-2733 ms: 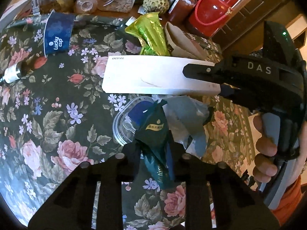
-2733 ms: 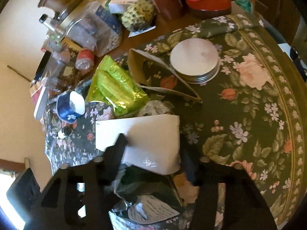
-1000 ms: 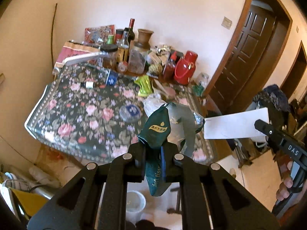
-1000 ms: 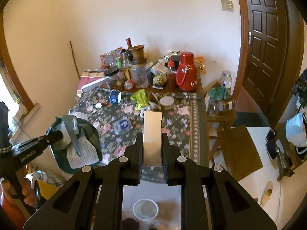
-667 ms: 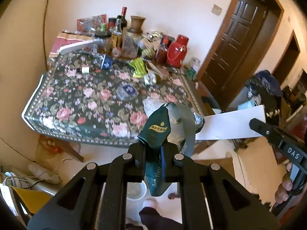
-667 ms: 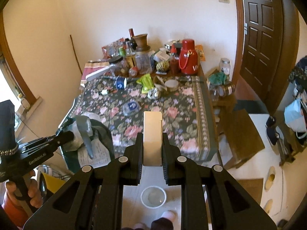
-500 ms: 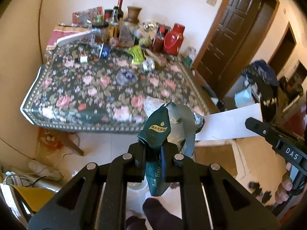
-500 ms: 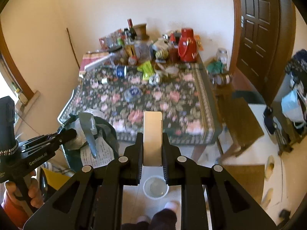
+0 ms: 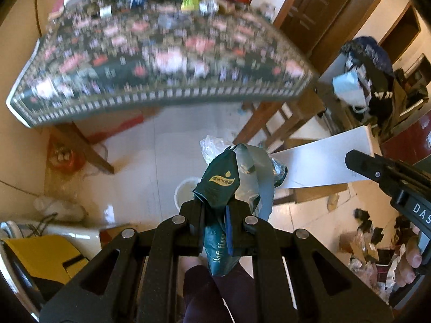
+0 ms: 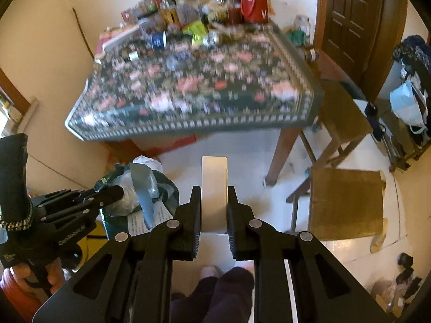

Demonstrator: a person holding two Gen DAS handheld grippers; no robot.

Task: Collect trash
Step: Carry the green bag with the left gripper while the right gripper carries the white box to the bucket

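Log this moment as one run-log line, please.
stage: carrying trash from table | left gripper: shut on green wrappers | right gripper: shut on white box | white bin: on floor below

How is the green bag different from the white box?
The green bag is dark, crumpled and soft; the white box is plain, flat and stiff. The bag is in the left hand-held gripper, the box in the right hand-held gripper. Both are pinched above the floor.

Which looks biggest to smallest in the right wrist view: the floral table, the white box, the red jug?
1. Floral table, by far the largest.
2. White box, though nearness to the camera inflates it.
3. Red jug, far off at the back of the table.
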